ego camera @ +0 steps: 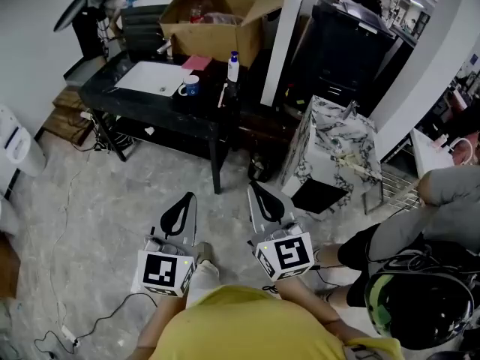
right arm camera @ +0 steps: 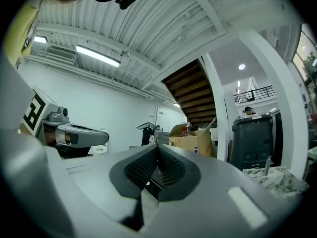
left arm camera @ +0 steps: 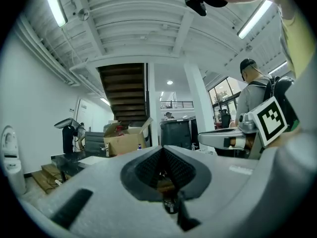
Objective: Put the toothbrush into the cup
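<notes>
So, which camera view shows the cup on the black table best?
The head view: it looks down on the blue and white cup standing on the black table. In both gripper views that table is far off and low in the picture, and the cup cannot be made out.

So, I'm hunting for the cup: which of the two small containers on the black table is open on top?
The squat blue-and-white cup beside the white sink; the taller bottle right of it has a blue cap.
</notes>
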Demonstrator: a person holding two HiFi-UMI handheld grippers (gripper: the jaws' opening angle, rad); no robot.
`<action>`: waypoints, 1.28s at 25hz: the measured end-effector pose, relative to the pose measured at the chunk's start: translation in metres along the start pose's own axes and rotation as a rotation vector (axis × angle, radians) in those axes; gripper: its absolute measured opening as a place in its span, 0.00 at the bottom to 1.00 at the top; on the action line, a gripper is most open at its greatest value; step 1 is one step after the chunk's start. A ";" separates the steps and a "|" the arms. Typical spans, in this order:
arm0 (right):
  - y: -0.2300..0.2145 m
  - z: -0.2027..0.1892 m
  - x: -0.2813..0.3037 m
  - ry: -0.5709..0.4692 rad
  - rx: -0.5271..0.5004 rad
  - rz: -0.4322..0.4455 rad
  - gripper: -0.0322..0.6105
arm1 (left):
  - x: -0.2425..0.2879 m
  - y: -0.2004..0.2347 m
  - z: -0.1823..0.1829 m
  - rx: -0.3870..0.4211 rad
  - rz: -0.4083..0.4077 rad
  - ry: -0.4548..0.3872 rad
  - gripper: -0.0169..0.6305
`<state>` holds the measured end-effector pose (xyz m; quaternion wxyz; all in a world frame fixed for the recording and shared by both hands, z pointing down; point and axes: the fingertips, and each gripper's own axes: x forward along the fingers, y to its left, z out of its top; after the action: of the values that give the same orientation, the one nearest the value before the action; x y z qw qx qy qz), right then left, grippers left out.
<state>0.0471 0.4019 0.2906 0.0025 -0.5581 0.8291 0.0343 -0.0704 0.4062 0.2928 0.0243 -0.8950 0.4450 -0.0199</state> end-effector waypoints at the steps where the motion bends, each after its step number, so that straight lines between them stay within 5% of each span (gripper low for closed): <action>1: -0.003 -0.001 0.015 0.001 0.013 0.000 0.07 | 0.011 0.010 0.000 0.008 -0.011 0.002 0.03; 13: -0.038 -0.015 0.174 0.006 0.047 -0.082 0.13 | 0.129 0.123 -0.003 0.010 -0.101 -0.032 0.03; 23: -0.057 -0.049 0.219 0.073 0.102 -0.160 0.13 | 0.169 0.171 -0.032 -0.050 -0.134 0.008 0.03; 32: -0.083 -0.063 0.278 0.069 0.109 -0.135 0.13 | 0.214 0.197 -0.047 -0.074 -0.126 0.019 0.03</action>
<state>0.0209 0.1099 0.3371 0.0067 -0.6127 0.7897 -0.0306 -0.1006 0.1161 0.3309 -0.0144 -0.9212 0.3885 -0.0134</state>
